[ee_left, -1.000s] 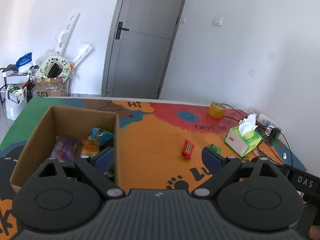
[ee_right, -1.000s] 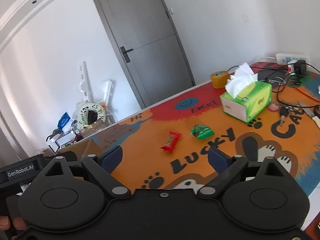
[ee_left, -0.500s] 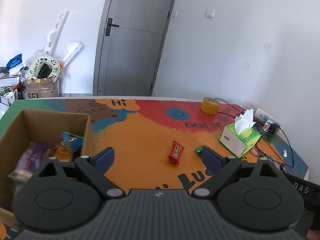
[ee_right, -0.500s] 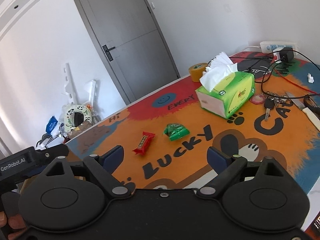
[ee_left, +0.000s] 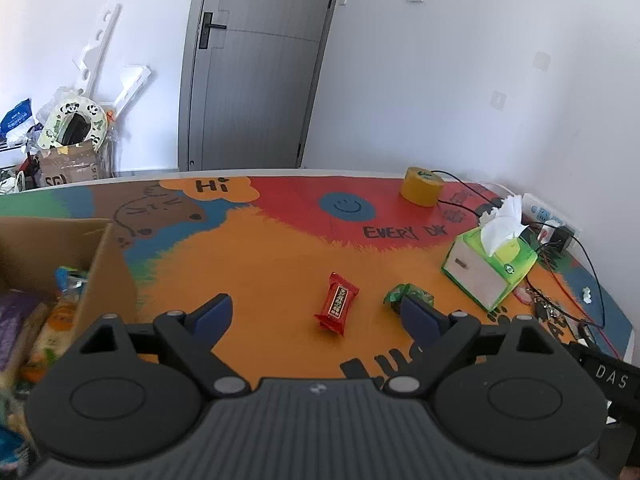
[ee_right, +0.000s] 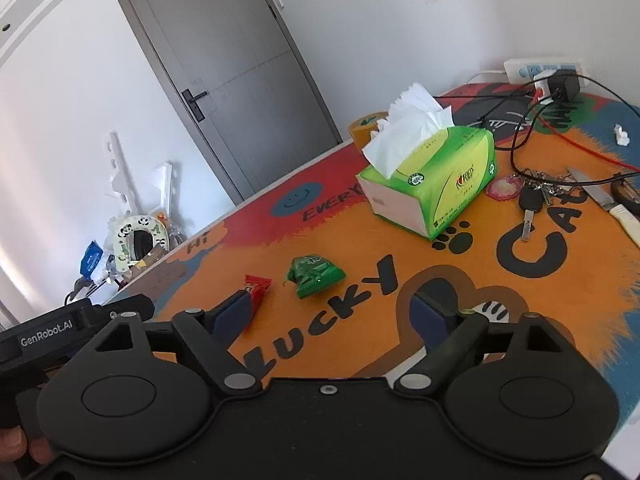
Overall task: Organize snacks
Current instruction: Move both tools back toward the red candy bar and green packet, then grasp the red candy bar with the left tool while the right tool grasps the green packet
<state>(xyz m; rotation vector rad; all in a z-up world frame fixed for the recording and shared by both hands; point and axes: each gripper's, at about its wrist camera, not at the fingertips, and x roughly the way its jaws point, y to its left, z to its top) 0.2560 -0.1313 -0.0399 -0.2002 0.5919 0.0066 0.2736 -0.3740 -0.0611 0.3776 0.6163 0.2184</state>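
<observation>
Left gripper (ee_left: 316,311), left wrist view: jaws spread wide, nothing between the pads, held above the desk (ee_left: 256,280) and its colourful printed mat. Red snack packet (ee_left: 337,304) lies on the orange middle of the desk, in line with the gap between the 2 fingers but clear of both. Green snack packet (ee_left: 404,293) sits just beside it toward the right edge, partly hidden by the right finger tip. Cardboard box (ee_left: 105,276) stands at the left edge with several snacks inside. Tissue box (ee_left: 490,270) is near the right edge; tape roll (ee_left: 422,186) near the far edge.

Right gripper (ee_right: 334,312), right wrist view: jaws have just been closing, yet stand wide apart with nothing between them. Red packet (ee_right: 258,287) shows just past the left finger tip; contact cannot be judged. Green packet (ee_right: 316,276) lies untouched beyond the gap. Tissue box (ee_right: 434,184) stands farther back, keys (ee_right: 532,200) beside it toward the right edge.
</observation>
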